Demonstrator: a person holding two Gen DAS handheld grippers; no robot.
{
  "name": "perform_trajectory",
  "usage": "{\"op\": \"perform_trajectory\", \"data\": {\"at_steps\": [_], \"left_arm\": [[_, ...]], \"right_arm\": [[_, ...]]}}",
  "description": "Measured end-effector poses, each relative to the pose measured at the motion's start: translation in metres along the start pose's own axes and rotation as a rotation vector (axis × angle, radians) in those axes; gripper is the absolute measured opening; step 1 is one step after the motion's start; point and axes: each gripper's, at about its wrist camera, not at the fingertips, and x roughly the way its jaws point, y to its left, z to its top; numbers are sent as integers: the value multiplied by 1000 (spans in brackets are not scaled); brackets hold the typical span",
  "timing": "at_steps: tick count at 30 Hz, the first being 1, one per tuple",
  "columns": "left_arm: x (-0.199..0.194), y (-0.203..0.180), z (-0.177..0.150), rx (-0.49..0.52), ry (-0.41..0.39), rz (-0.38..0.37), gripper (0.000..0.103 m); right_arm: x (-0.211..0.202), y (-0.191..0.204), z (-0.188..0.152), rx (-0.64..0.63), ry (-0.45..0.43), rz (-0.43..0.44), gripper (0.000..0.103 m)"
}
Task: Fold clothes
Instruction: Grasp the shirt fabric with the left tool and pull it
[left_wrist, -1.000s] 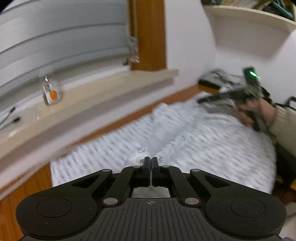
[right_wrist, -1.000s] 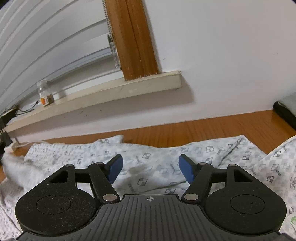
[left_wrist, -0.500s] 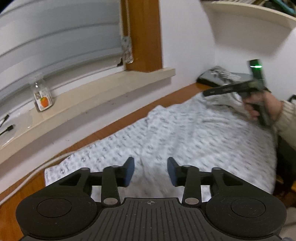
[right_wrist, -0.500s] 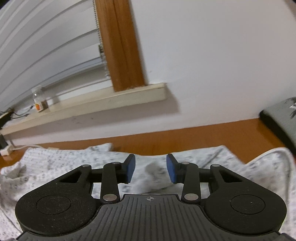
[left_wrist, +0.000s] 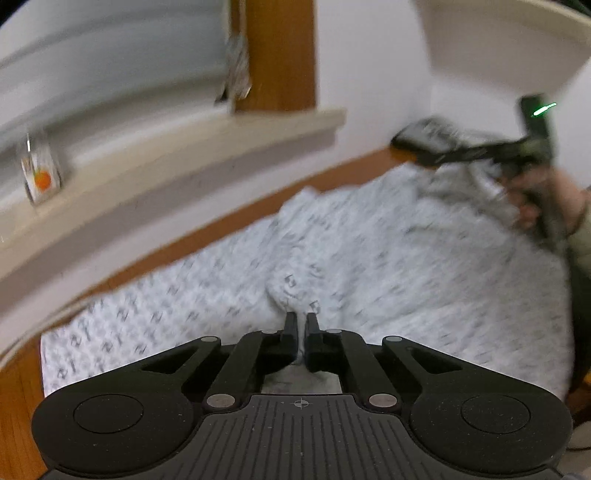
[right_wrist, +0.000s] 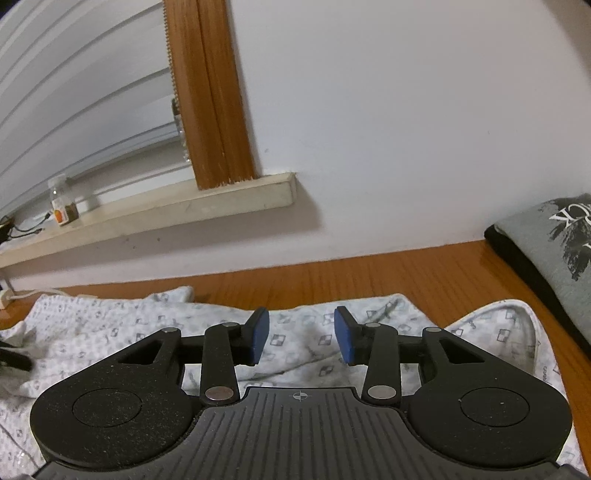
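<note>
A white garment (left_wrist: 388, 258) with small grey squares lies spread and rumpled on the wooden table (right_wrist: 369, 280). My left gripper (left_wrist: 300, 321) is shut on a raised fold near the garment's middle, and white cloth shows between its pads. In the right wrist view the garment (right_wrist: 110, 332) lies under and ahead of my right gripper (right_wrist: 300, 339). Its blue pads stand apart above the cloth with nothing pinched. In the blurred left wrist view, a person's hand (left_wrist: 535, 199) holds that gripper over the garment's far right corner.
A windowsill (right_wrist: 184, 210) with a small bottle (right_wrist: 62, 210) runs along the wall behind the table. A folded grey and black garment (right_wrist: 554, 251) lies at the table's right end. A white cable and plug (right_wrist: 7, 295) sit at the far left. A shelf (left_wrist: 498, 37) hangs above.
My left gripper was shut, opened over the garment, moved forward and down, and is shut again on a fold of cloth. My right gripper's jaws narrowed and stay apart.
</note>
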Motion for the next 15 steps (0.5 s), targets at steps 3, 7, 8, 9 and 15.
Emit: {"op": "perform_trajectory", "data": {"at_steps": [3,7,8,9,15], "left_arm": [[-22,-24,1,38,-44,-32,3],[-28,-52,-7,87,-21,-65,8],[-28,-58,-9,98,-12,-71,10],[-29,-57,-10,94,-14,-69,12],[-36,-32,2,31,-60,-35,37]], "right_arm": [[1,4,0,7,-14,2,40],[2,17,1,6,-24,2,42],[3,20,1,3,-21,4,43],[4,25,2,-8,-16,5,49],[12,26,3,-11,17,-13,54]]}}
